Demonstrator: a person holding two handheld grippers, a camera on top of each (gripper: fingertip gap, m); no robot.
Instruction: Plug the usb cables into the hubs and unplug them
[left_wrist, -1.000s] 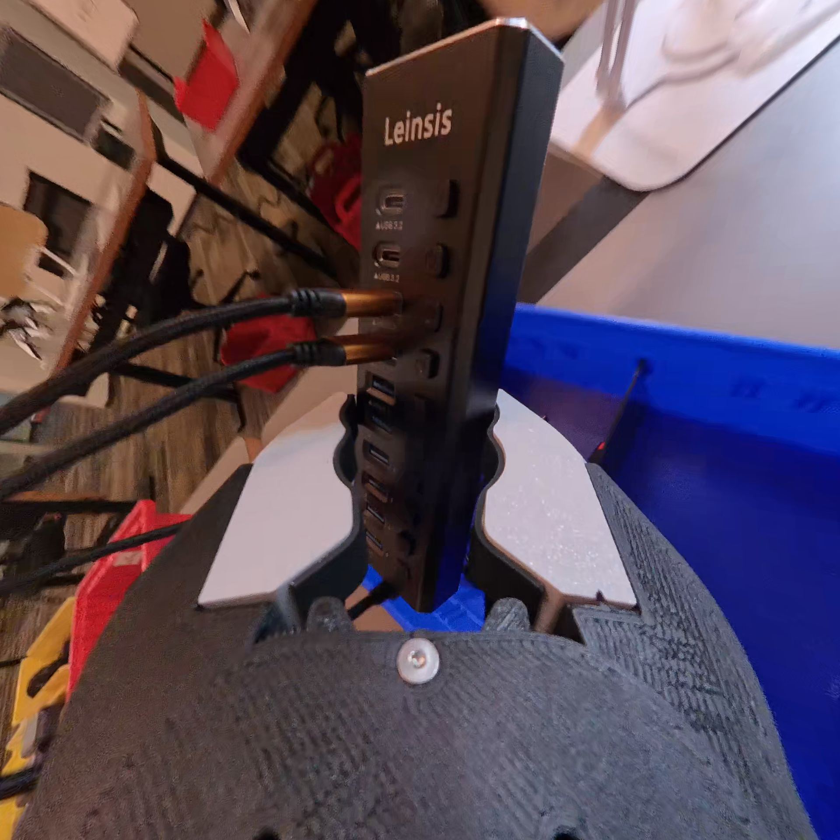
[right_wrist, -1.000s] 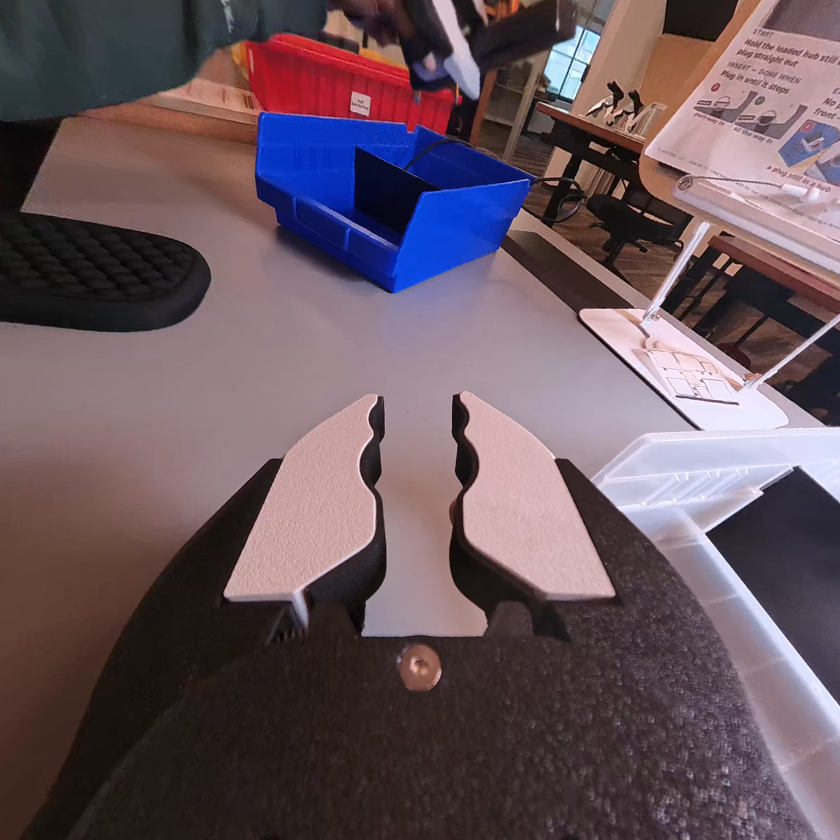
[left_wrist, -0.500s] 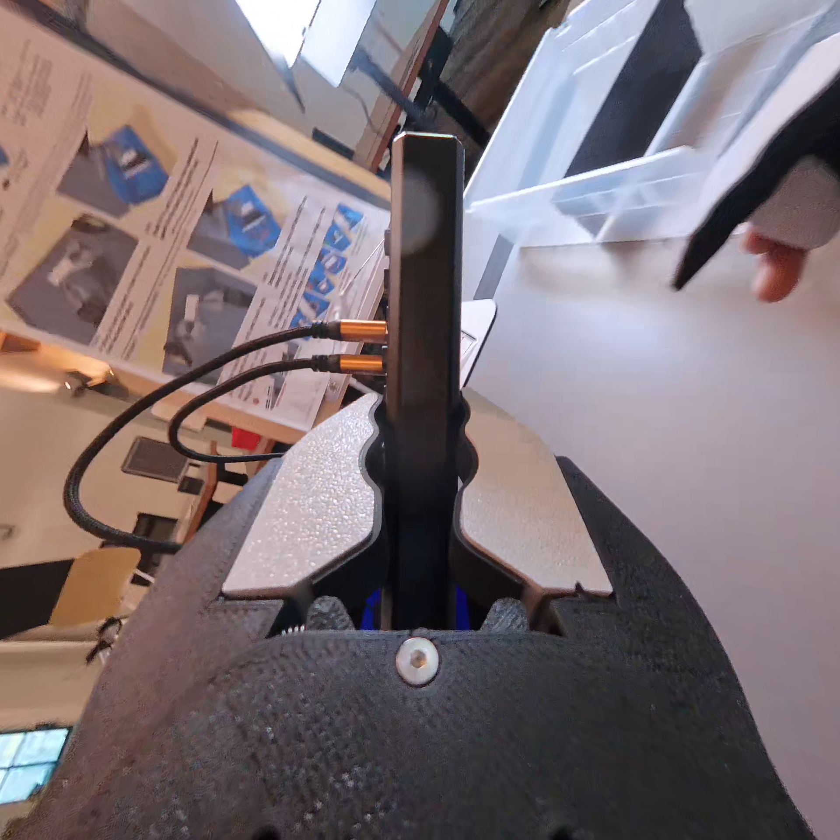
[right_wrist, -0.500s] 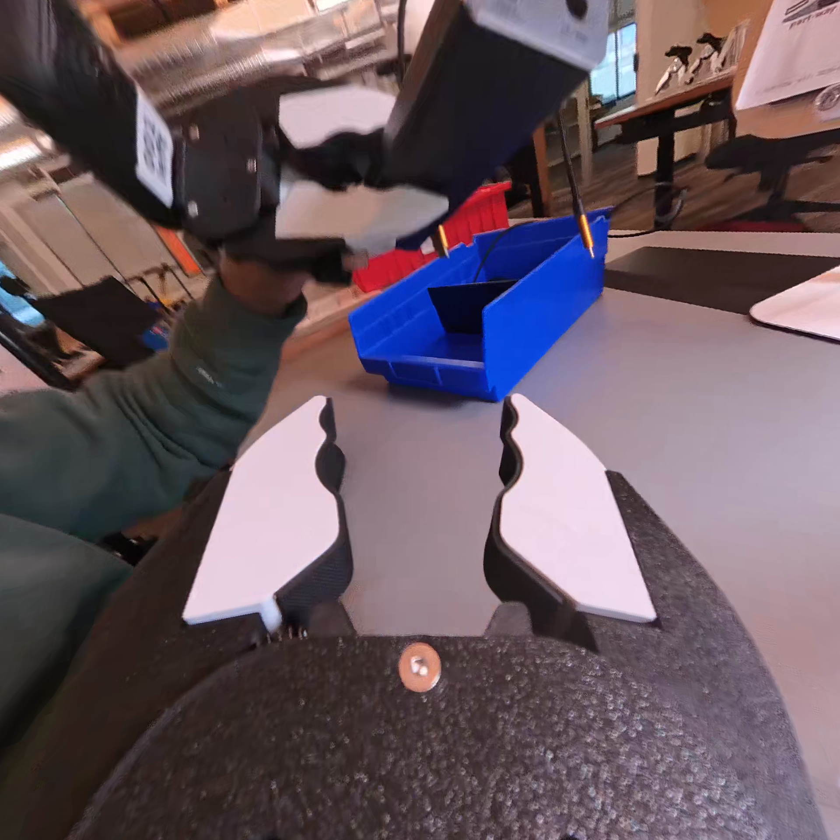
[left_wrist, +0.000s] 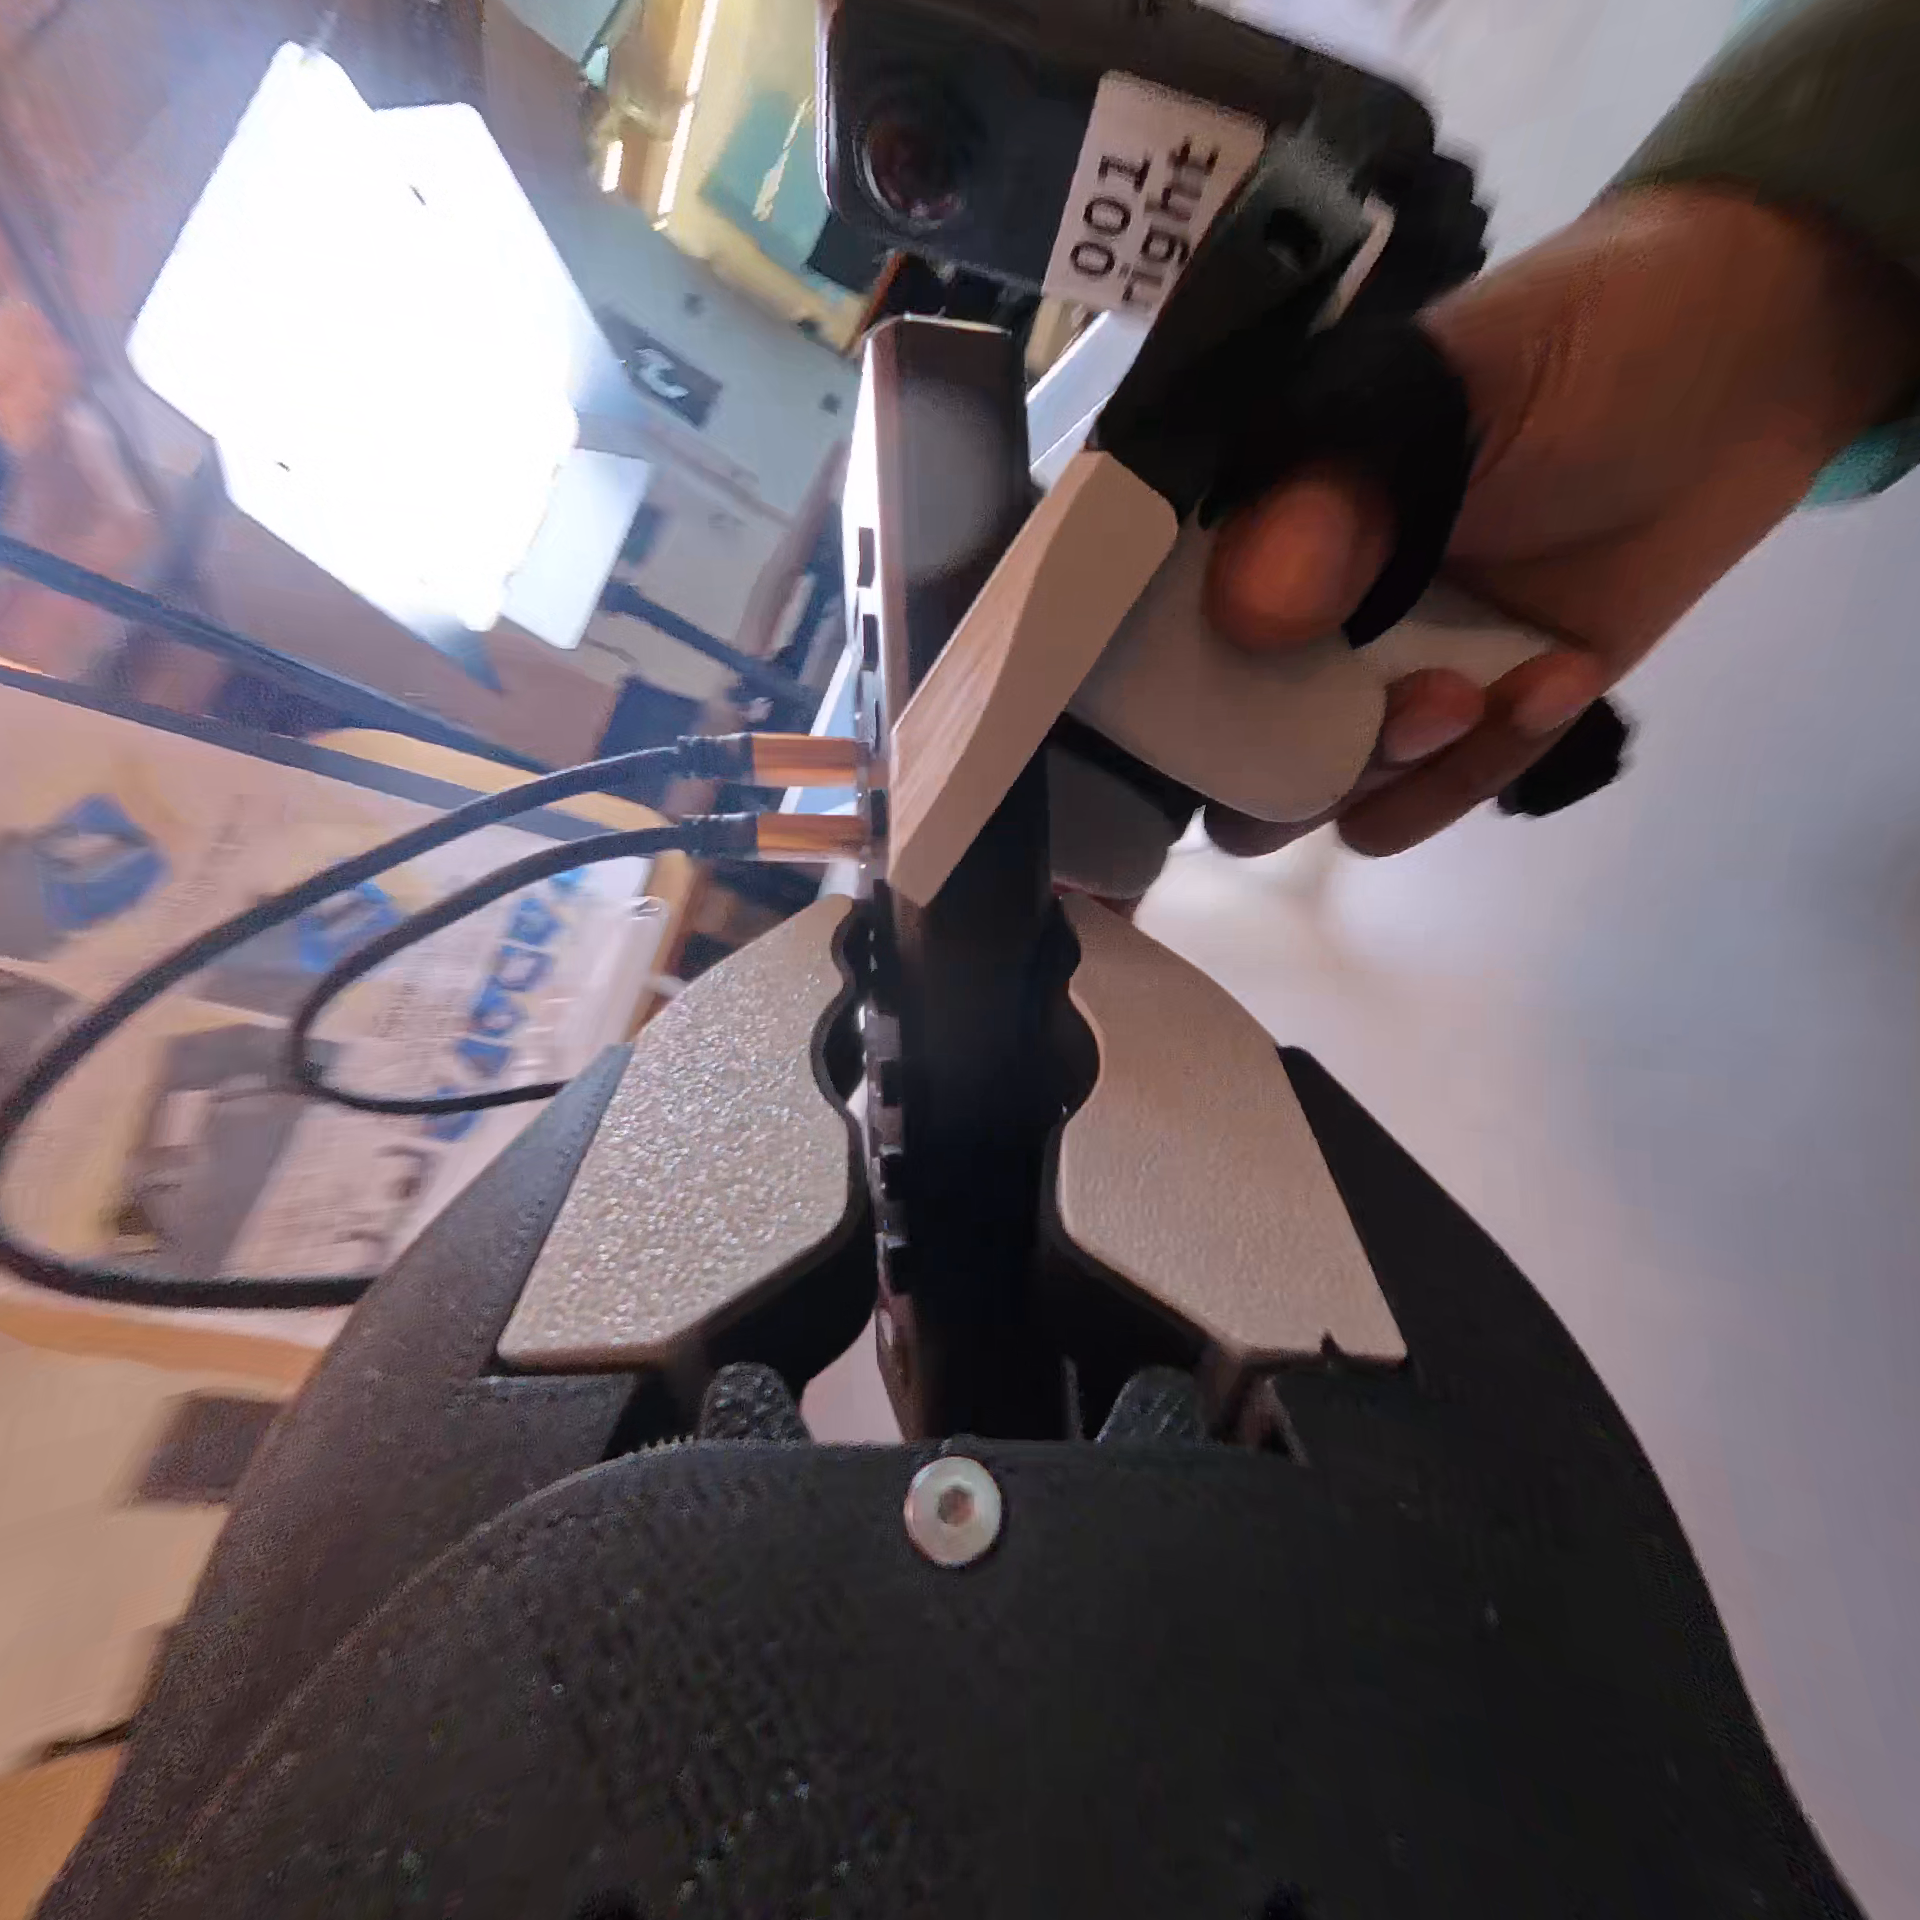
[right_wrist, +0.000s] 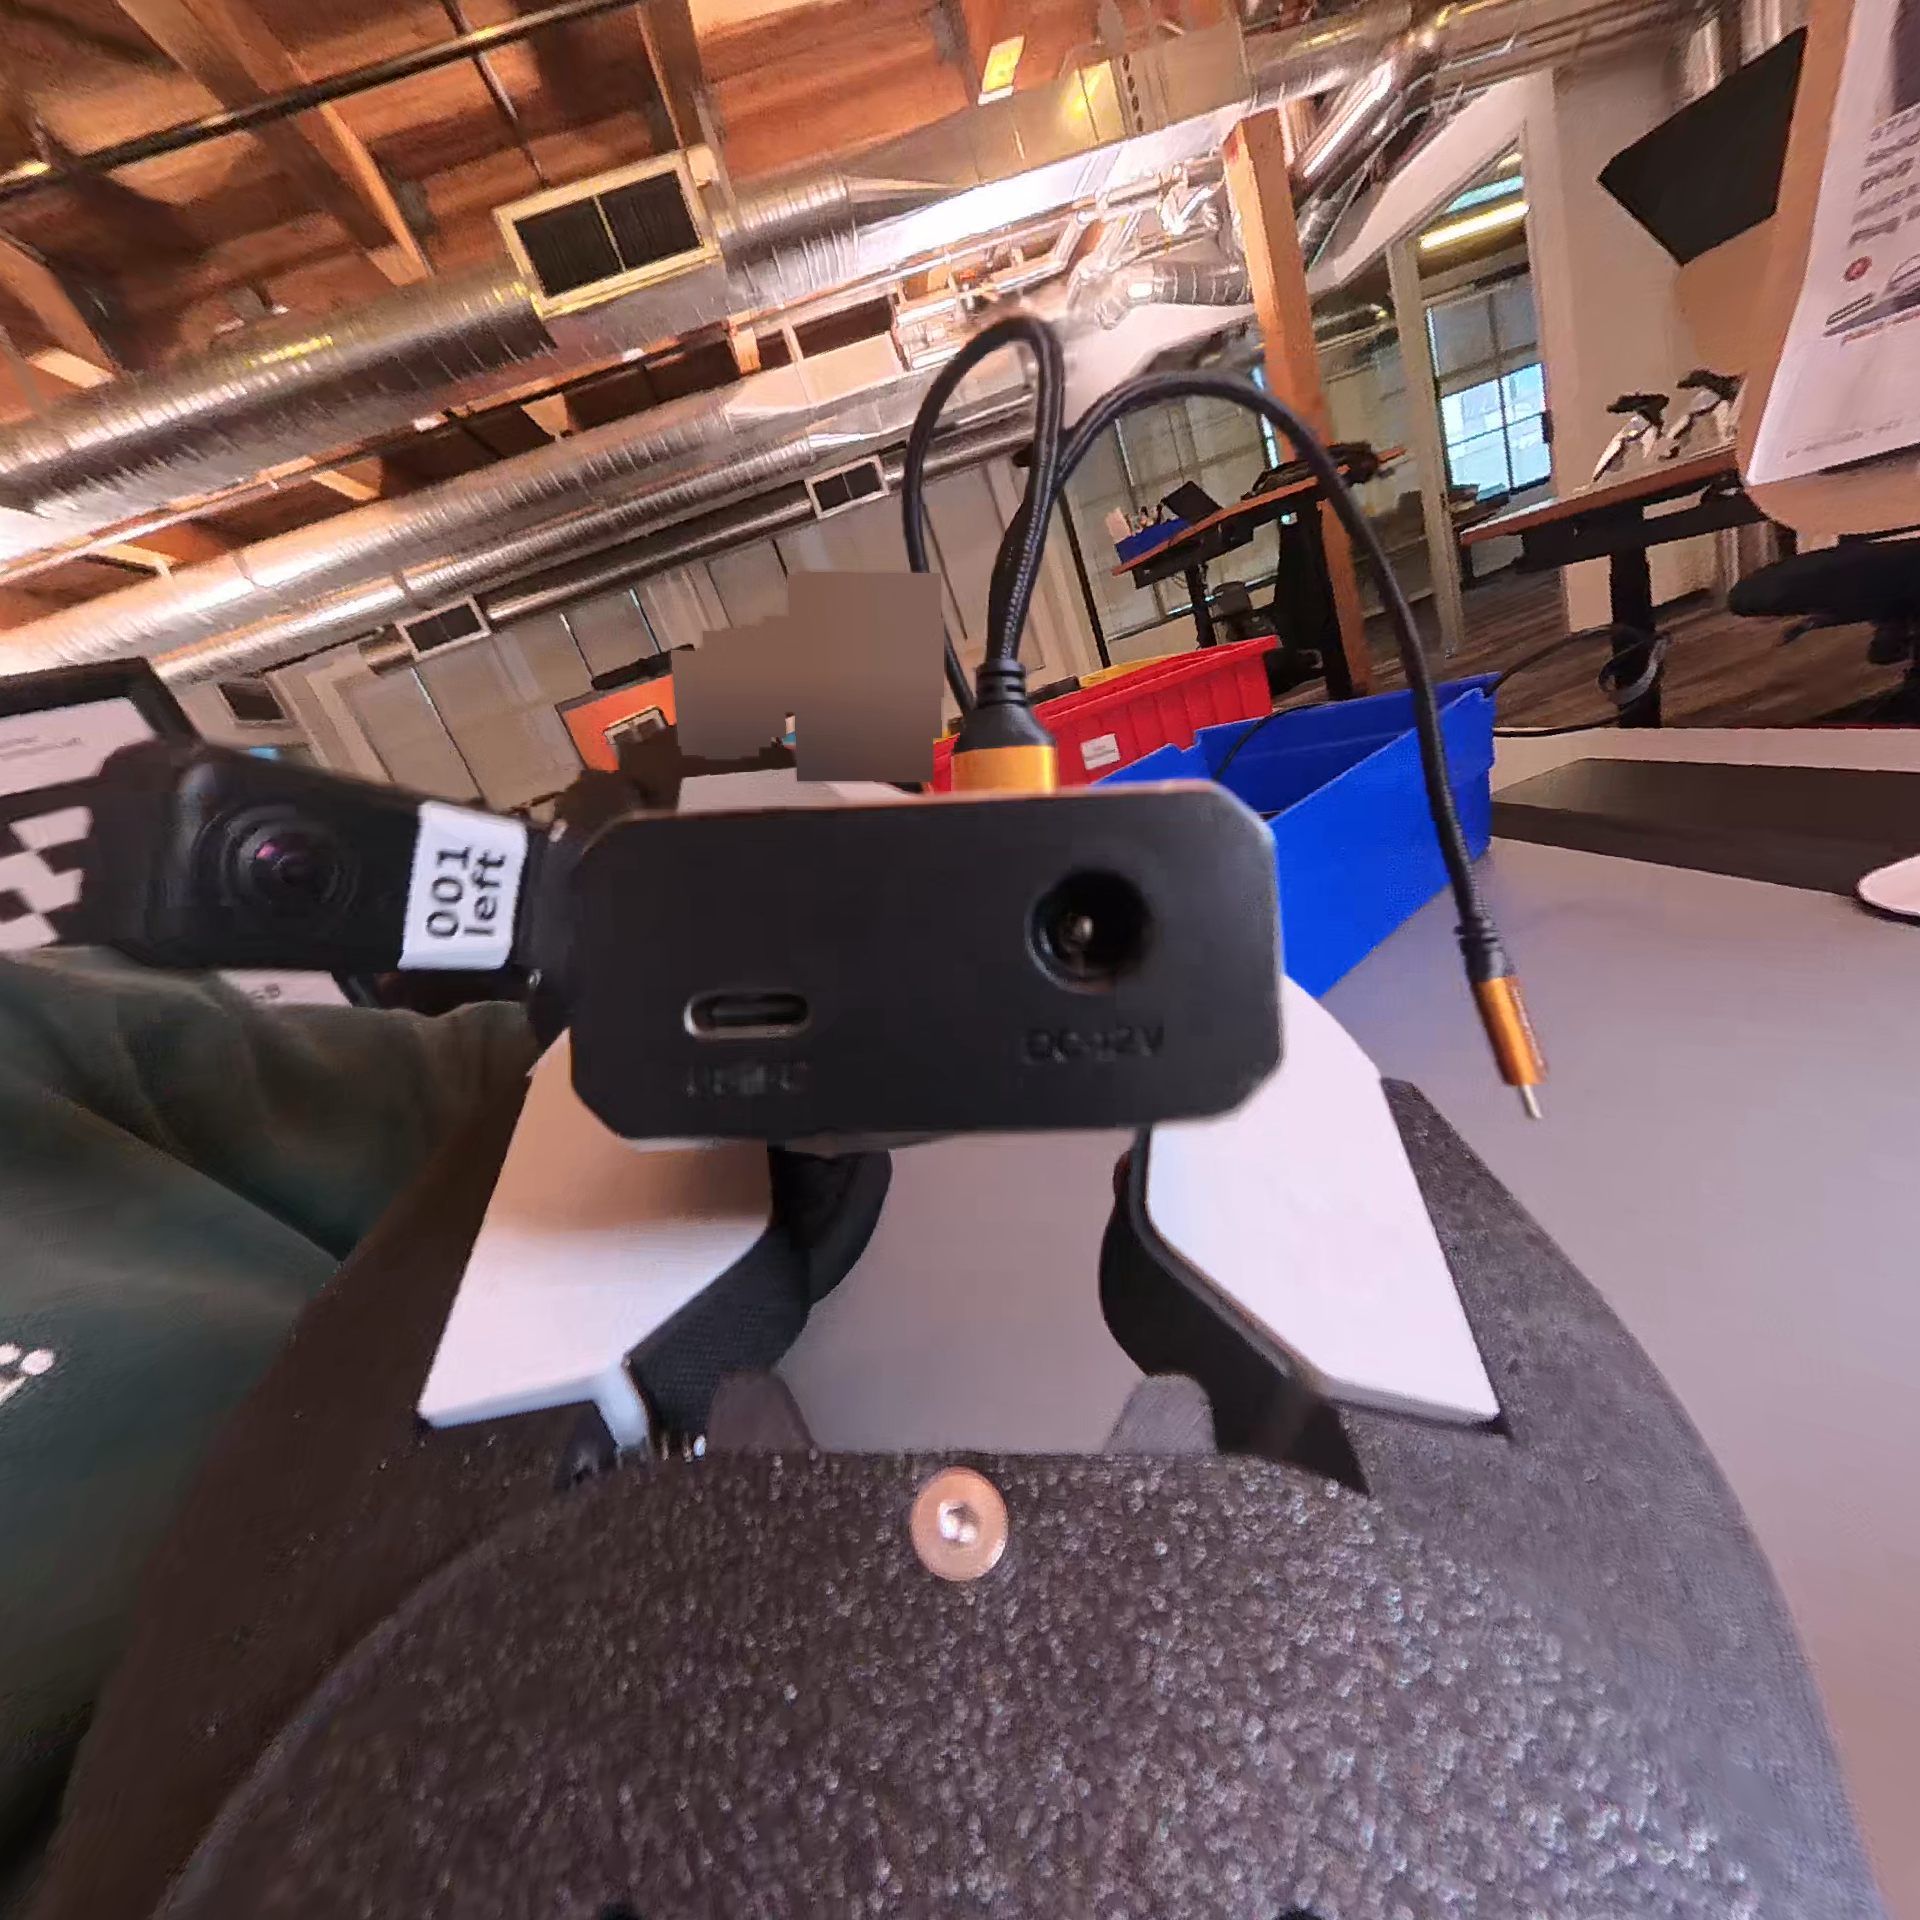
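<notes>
the left gripper (left_wrist: 951, 1039) is clamped on the lower end of a black usb hub (left_wrist: 940, 582), holding it up off the grey table (right_wrist: 1704, 1195). two black braided cables with orange plugs (left_wrist: 805, 756) sit in ports on the hub's side, one just above the other. the right gripper (right_wrist: 956, 1153) faces the hub's end, jaws spread wide with nothing gripped, one white finger (left_wrist: 1023, 675) lying across the hub. a loose orange plug (right_wrist: 1509, 1029) dangles beside it. a blue bin (right_wrist: 1351, 821) stands behind on the table.
</notes>
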